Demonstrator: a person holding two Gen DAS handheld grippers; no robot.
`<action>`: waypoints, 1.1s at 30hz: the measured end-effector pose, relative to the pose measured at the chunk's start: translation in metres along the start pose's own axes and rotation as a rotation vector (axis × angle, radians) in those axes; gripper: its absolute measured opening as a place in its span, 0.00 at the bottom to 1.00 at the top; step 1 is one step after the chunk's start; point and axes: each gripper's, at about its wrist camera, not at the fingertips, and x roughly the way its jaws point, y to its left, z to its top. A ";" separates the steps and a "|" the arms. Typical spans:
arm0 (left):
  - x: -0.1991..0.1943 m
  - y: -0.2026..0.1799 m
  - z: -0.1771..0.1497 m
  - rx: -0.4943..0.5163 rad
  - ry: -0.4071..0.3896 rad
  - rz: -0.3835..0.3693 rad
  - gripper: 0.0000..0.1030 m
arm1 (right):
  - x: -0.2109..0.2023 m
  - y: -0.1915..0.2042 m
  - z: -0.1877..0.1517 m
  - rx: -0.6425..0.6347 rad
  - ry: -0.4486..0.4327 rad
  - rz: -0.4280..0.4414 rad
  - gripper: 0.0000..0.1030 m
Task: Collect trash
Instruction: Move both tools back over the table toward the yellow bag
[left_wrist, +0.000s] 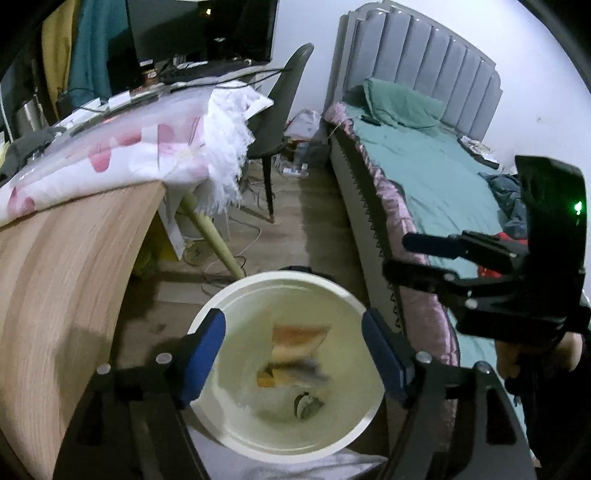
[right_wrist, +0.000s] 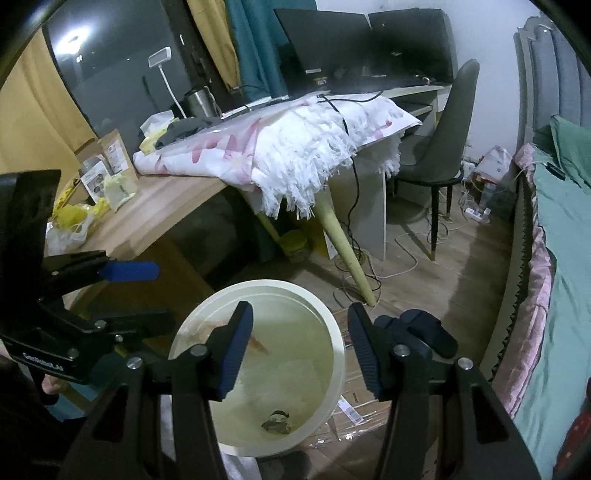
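Left wrist view: left gripper (left_wrist: 293, 354) hangs over a cream trash bin (left_wrist: 236, 295) on the floor, jaws wide apart, nothing between them. Orange-and-white wrapper (left_wrist: 299, 339) sits inside the bin, blurred, with a small dark round piece (left_wrist: 306, 405) lower down near the bottom. Wooden table (left_wrist: 62, 258) on the left, pink-and-white cloth (left_wrist: 129, 147) draped over its far end. Grey chair (left_wrist: 280, 110) behind it, bed (left_wrist: 436, 177) with green sheet on the right. Right gripper (left_wrist: 410, 258) shows at the right edge above the bed side, fingers apart, empty. Right wrist view: right gripper (right_wrist: 301, 349) is above the same trash bin (right_wrist: 332, 332), jaws open wide, holding nothing. The dark round piece (right_wrist: 277, 424) lies at the bin bottom; an orange scrap (right_wrist: 256, 343) shows against the inner wall, partly hidden by the left finger. Dark slippers (right_wrist: 421, 328) lie just beside the bin on the right, cardboard (right_wrist: 365, 406) under it. Left gripper (right_wrist: 140, 291) at the left edge, fingers spread, empty. Yellow bag (right_wrist: 70, 216) on the table (right_wrist: 155, 210).
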 end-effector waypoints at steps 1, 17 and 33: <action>-0.002 -0.001 0.000 -0.002 -0.005 -0.004 0.77 | 0.000 0.001 0.001 -0.002 0.000 -0.002 0.50; -0.068 0.043 -0.017 -0.070 -0.100 0.063 0.80 | 0.005 0.074 0.027 -0.119 -0.019 0.039 0.50; -0.161 0.106 -0.064 -0.100 -0.228 0.283 0.80 | 0.019 0.194 0.058 -0.267 -0.043 0.168 0.55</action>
